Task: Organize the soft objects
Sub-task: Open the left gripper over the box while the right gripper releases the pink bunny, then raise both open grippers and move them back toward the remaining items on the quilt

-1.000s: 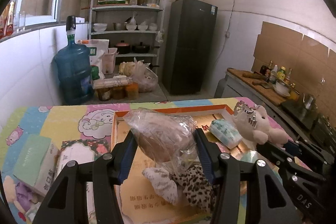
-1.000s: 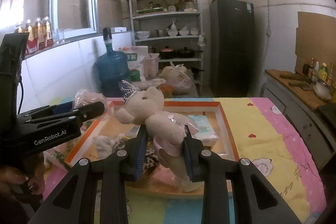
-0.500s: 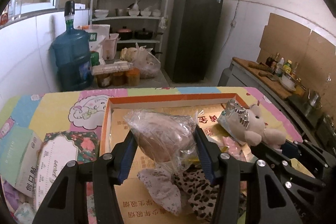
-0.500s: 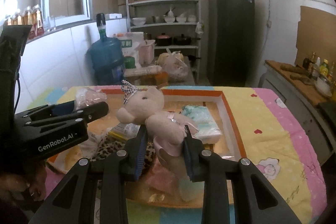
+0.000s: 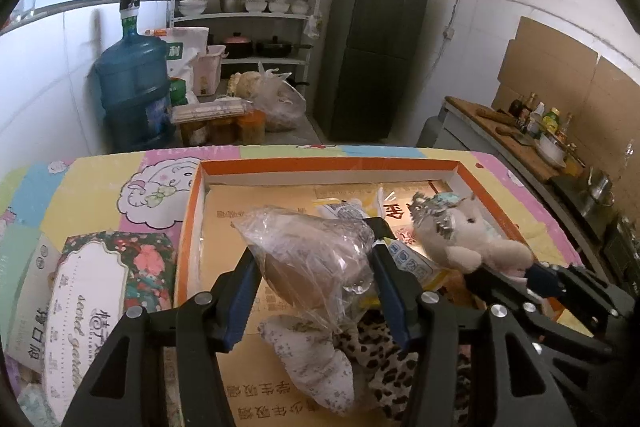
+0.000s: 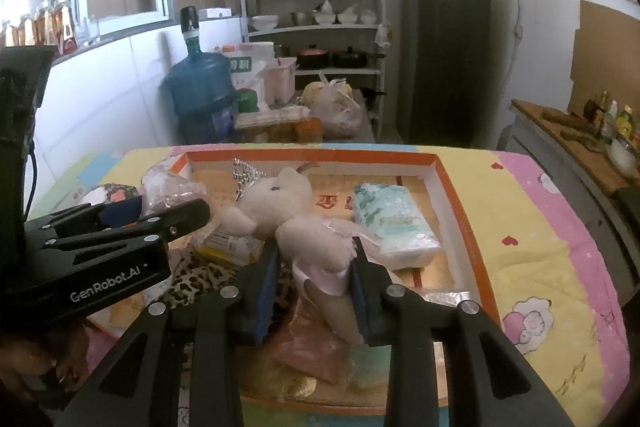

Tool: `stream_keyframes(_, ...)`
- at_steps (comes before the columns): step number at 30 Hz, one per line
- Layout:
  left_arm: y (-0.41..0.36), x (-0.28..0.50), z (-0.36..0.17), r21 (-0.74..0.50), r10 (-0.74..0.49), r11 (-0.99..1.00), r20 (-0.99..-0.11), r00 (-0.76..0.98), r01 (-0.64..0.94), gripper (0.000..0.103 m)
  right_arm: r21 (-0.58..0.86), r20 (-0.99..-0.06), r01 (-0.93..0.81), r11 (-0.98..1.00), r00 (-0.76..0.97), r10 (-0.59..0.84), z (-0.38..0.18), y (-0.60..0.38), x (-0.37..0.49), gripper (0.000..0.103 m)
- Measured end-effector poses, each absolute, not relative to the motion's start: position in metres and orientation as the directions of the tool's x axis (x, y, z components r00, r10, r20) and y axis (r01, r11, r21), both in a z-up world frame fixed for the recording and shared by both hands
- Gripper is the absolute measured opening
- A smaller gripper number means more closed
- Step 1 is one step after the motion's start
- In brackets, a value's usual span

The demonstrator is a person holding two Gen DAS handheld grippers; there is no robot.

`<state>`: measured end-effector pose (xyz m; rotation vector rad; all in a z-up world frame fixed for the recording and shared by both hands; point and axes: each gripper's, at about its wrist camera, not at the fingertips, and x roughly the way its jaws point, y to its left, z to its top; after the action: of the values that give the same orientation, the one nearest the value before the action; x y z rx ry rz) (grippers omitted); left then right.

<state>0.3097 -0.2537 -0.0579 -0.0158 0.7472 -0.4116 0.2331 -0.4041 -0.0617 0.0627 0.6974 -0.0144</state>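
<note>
My left gripper holds a clear plastic bag with a brown soft lump over the orange-rimmed box. Its jaws are opening, though the pads still touch the bag. My right gripper grips a cream plush bear with a silver crown by its body, low over the same box. Those jaws are opening too, with the pads still on the bear. A leopard-print cloth and a white flowered cloth lie in the box below the bag.
A pale green tissue pack lies in the box to the right of the bear. A flowered carton sits on the patterned tablecloth left of the box. Beyond the table stand a blue water jug, shelves and a dark fridge.
Both grippers have sunk toward the box and moved forward with their loads. The bag and the bear now hang lower over the cloths.
</note>
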Motion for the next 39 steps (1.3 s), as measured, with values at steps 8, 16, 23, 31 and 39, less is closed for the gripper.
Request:
stream_keyframes(8, -0.251, 0.308, -0.058, -0.147, -0.348, 0.929, -0.658, 0.668, 0.339, 0.063, 0.091, -0.647, 0.041, 0.995, 0.762, 0.028, -0.067, -0.410, 0.235, 0.037)
stream_keyframes(16, -0.251, 0.299, -0.051, -0.135, -0.347, 0.930, -0.635, 0.690, 0.343, 0.079, 0.125, -0.638, 0.045, 0.991, 0.769, 0.046, -0.066, -0.413, 0.231, 0.053)
stream_keyframes(23, -0.248, 0.292, -0.041, -0.135, -0.348, 0.930, -0.617, 0.705, 0.342, 0.080, 0.149, -0.619, 0.059, 0.987, 0.784, 0.047, -0.061, -0.416, 0.223, 0.054)
stream_keyframes(31, -0.241, 0.282, -0.030, -0.134, -0.357, 0.927, -0.596, 0.719, 0.349, 0.080, 0.173, -0.590, 0.071, 0.982, 0.806, 0.046, -0.049, -0.415, 0.210, 0.054)
stream_keyframes(39, -0.231, 0.269, -0.021, -0.126, -0.353, 0.930, -0.577, 0.736, 0.346, 0.080, 0.180, -0.572, 0.077, 0.981, 0.819, 0.041, -0.038, -0.409, 0.197, 0.054)
